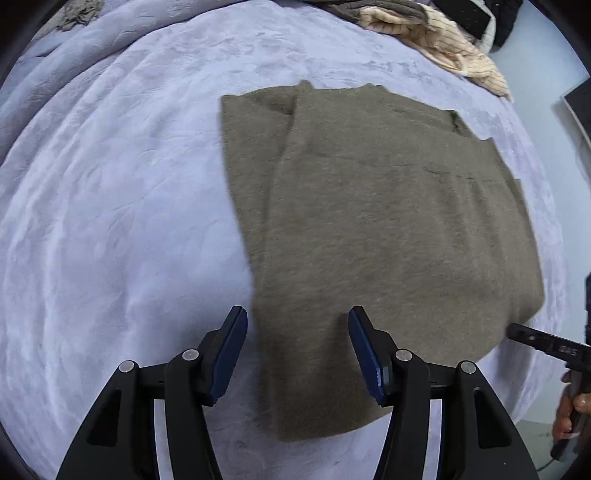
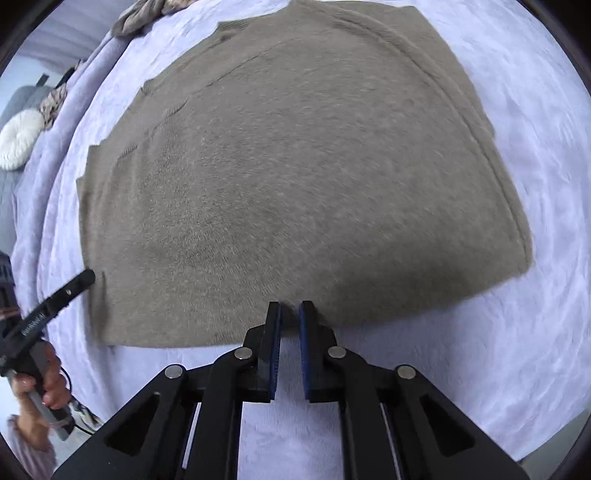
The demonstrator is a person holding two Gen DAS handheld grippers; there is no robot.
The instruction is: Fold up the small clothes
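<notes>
An olive-brown fuzzy garment [image 1: 388, 229] lies flat and folded on the pale lavender blanket [image 1: 110, 221]. It also fills the right wrist view [image 2: 295, 177]. My left gripper [image 1: 298, 314] is open, its jaws straddling the garment's near left edge, just above the cloth. My right gripper [image 2: 290, 306] has its jaws nearly together with a narrow gap, at the garment's near edge; no cloth shows between them. The left gripper's finger [image 2: 70, 291] reaches the garment's corner in the right wrist view. The right gripper's finger [image 1: 535, 339] shows at the far right in the left wrist view.
A cream ribbed knit [image 1: 443, 48] and dark clothes [image 1: 369, 7] lie at the blanket's far edge. A patterned cloth [image 2: 144, 14] and a white round cushion [image 2: 18, 140] sit at the left in the right wrist view. The holder's hand [image 2: 44, 384] grips the left tool.
</notes>
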